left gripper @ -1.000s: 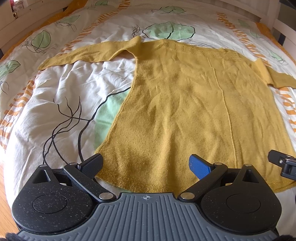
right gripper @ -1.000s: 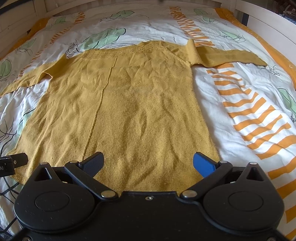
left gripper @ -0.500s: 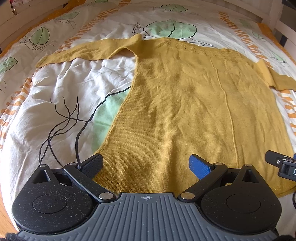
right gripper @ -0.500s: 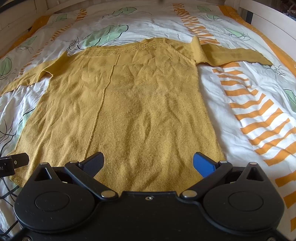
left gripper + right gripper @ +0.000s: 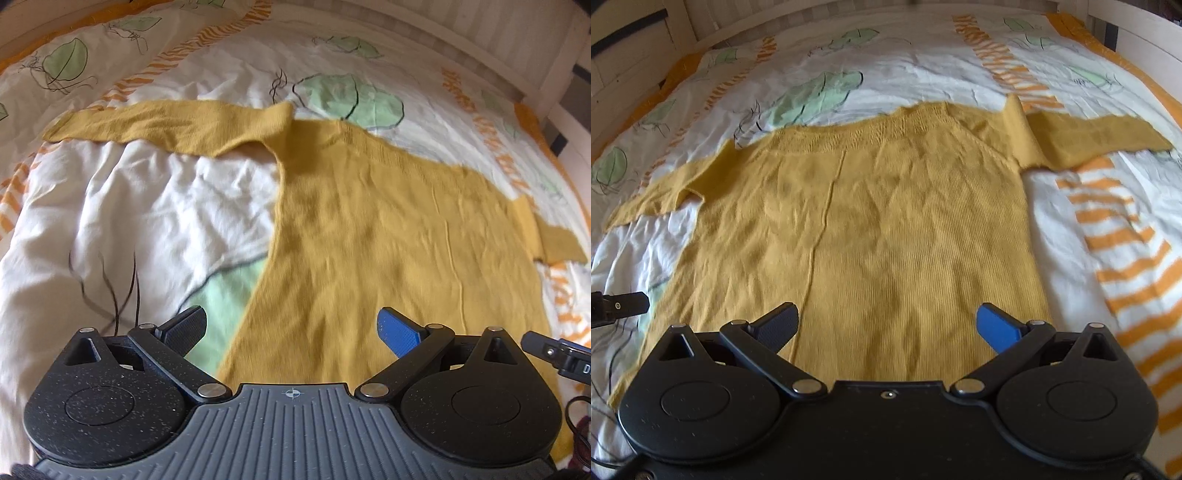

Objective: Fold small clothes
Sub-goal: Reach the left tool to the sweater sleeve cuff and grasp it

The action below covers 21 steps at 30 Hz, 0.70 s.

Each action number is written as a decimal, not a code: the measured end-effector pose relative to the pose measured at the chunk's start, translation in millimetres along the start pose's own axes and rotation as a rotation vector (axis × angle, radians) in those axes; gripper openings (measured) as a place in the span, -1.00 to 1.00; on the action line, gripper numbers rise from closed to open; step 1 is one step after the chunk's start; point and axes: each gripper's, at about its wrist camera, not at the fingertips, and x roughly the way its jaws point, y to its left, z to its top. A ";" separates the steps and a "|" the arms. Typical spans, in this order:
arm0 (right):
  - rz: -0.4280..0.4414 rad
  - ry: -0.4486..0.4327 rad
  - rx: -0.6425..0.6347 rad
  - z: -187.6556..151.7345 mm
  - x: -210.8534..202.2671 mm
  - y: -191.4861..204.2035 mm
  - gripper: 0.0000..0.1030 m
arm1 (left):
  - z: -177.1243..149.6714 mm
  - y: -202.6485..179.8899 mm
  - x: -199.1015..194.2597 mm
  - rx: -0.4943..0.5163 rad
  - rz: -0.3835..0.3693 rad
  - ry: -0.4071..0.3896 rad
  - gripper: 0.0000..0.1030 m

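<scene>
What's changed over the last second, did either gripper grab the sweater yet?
No grab. Both the left gripper and right gripper moved forward over the yellow sweater, the left one swinging toward its left sleeve. Both remain open and empty; the sweater stays spread flat on the duvet.

Bare duvet (image 5: 155, 221) flanks the flat sweater (image 5: 886, 236); bed rail (image 5: 1137, 40) bounds the right.
</scene>
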 end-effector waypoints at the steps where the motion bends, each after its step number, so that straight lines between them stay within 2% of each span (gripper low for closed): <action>1: 0.002 -0.013 -0.005 6.4 2.8 0.8 0.98 | 7.4 5.5 3.8 -0.009 -0.021 -0.004 0.95; 4: 0.025 -0.058 -0.016 26.2 10.7 3.8 0.98 | 30.6 25.3 14.2 -0.052 -0.059 -0.018 0.95; 9: 0.133 -0.113 -0.013 59.1 22.5 11.1 0.98 | 71.4 62.1 20.1 -0.107 -0.027 -0.084 0.94; 16: 0.220 -0.181 0.009 87.4 42.4 28.9 0.99 | 121.8 134.9 33.5 -0.183 0.078 -0.171 0.94; 21: 0.284 -0.177 0.026 95.3 60.7 42.7 0.99 | 146.5 195.8 51.5 -0.255 0.154 -0.191 0.94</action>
